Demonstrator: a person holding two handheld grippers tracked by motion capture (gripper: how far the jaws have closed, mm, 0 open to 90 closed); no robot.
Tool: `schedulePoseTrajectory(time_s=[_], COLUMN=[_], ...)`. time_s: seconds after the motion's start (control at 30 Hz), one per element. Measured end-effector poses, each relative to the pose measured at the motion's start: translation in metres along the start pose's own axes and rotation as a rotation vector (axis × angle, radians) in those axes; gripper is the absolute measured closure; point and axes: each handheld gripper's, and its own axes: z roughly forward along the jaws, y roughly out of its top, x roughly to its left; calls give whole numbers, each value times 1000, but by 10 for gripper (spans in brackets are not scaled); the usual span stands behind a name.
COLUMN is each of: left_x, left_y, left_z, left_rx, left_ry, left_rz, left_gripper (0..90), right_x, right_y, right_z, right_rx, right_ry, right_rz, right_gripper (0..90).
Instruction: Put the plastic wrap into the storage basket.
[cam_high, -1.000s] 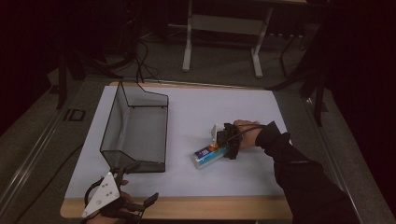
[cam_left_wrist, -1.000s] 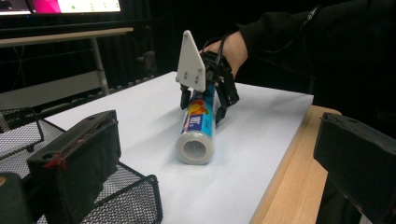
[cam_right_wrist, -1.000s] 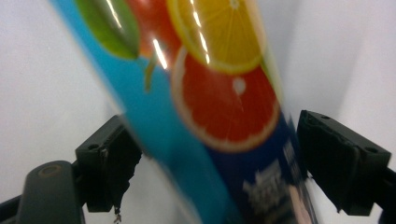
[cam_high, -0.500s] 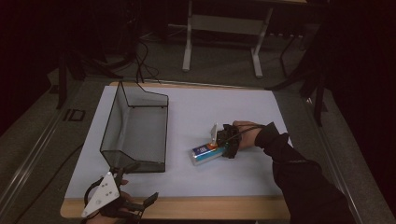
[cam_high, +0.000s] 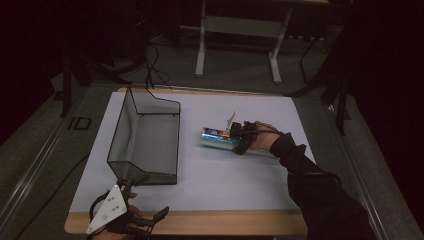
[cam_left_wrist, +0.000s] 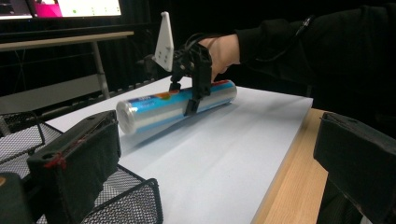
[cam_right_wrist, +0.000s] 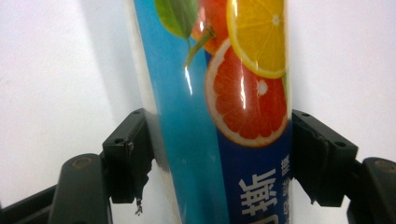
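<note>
1. Since a second ago: tube of cling-film-style roll (cam_high: 218, 138) shifted farther from the person and swung round with the right gripper (cam_high: 239, 137); previously nearer the bench's front edge.
2. Right gripper: clamped across the tube, one jaw on each side, as seen in the right gripper view (cam_right_wrist: 219, 158).
3. Left gripper (cam_high: 131, 223): jaws spread wide, holding nothing, at the bench's near edge just in front of the wire-mesh basket (cam_high: 145, 137).
4. Tube's place: lying on its side on the white bench (cam_high: 250, 185), extending forward past the right gripper's jaws, well apart from the left gripper, beside the basket rather than in it.
5. Handling, as a judgement: probably light and fairly stiff; glossy wrap likely slippery and round, so prone to rolling or twisting in the grip. Best taken across the middle, squarely.
6. Looks: long cylinder, blue label, orange and grapefruit slices, green leaf, white Chinese characters, pale end cap (cam_left_wrist: 125, 116).
</note>
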Motion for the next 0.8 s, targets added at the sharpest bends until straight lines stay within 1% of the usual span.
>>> schedulePoseTrajectory(time_s=[0.03,0.13,0.3,0.37,0.4,0.43,0.57,0.67,0.8], left_x=[0,0,0,0,0,0,0,0,0], left_y=[0,0,0,0,0,0,0,-1,-1], left_z=[0,0,0,0,0,0,0,0,0], left_rx=[0,0,-1,0,-1,-1,-2,-1,1], left_ry=[-1,-2,-2,-2,-2,-2,-2,-3,-5], left_rz=[0,2,-3,-2,-2,0,-3,-4,-1], left_gripper=[12,12,13,12,12,12,12,12,12], right_x=[-4,-14,-26,-31,-33,-35,-41,-43,-45], right_y=[0,-2,-5,-6,-7,-7,-11,-13,-12], right_z=[-1,-1,-1,1,2,4,11,15,23], right_rx=[2,5,2,9,14,19,14,21,41], right_ry=[12,16,24,21,11,-1,-3,-11,-10], right_rz=[39,144,274,318,335,342,353,354,343], right_gripper=[284,290,293,295,298,300,303,305,307])
